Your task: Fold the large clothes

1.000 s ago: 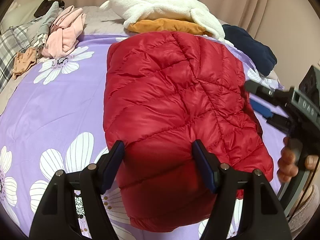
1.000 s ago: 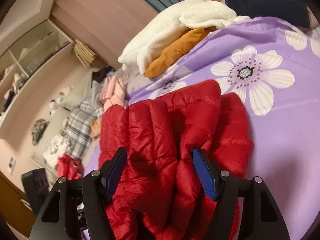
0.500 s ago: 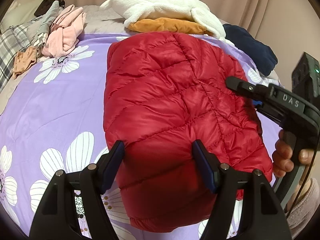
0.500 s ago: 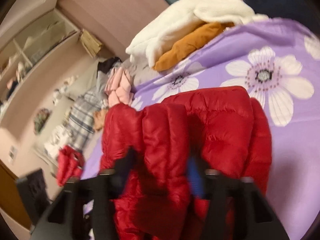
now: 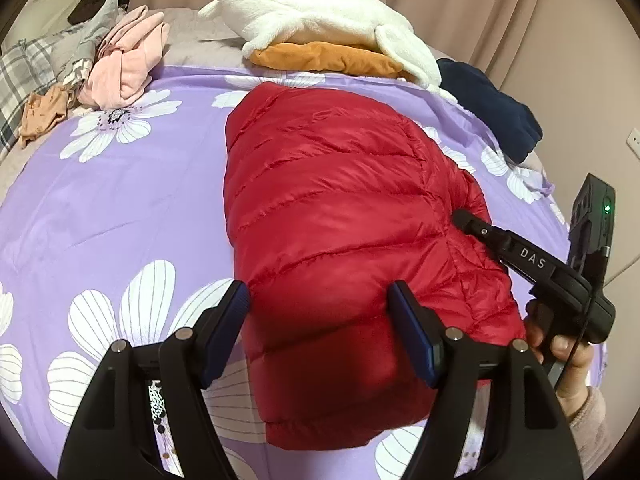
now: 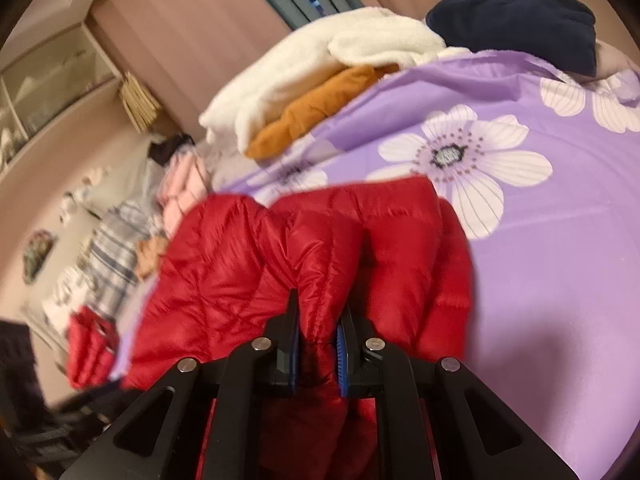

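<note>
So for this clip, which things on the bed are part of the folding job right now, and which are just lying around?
In the job:
- red puffer jacket
- right gripper, shut on a pinch of the jacket
- left gripper, open, jaws either side of the jacket's near end

Lying about:
- white fleece on an orange garment
- navy garment
- pink clothes
- purple flowered sheet

Bed with purple flower sheet: red jacket centre; white and orange clothes 12 o'clock, pink clothes 10 o'clock, navy garment 2 o'clock.
</note>
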Demonstrator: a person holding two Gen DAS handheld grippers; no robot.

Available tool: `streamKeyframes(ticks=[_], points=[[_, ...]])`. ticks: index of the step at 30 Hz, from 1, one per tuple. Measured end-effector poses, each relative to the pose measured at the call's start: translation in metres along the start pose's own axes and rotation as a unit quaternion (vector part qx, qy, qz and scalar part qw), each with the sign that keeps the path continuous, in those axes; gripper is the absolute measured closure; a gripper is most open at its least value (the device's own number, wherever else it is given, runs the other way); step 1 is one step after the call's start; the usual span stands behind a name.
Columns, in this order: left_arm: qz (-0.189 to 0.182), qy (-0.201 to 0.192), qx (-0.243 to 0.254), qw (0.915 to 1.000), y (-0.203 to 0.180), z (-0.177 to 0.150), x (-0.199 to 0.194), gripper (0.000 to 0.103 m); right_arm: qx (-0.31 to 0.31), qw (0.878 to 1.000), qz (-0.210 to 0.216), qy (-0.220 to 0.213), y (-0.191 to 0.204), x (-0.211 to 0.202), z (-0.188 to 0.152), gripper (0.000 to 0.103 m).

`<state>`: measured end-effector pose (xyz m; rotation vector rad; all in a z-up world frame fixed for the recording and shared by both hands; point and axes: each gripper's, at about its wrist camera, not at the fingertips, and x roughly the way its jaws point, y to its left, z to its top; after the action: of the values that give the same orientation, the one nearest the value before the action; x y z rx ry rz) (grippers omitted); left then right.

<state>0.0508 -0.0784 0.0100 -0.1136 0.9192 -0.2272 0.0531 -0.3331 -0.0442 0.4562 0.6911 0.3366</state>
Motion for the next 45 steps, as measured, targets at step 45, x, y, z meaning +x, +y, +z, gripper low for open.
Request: streamKeyframes(ticks=[45], points=[[0.037, 0.003, 0.044, 0.9983, -0.002, 0.041, 0.059, 0.035, -0.194, 0.980, -0.025, 0.036, 0.057, -0.004, -0.054, 0.070]])
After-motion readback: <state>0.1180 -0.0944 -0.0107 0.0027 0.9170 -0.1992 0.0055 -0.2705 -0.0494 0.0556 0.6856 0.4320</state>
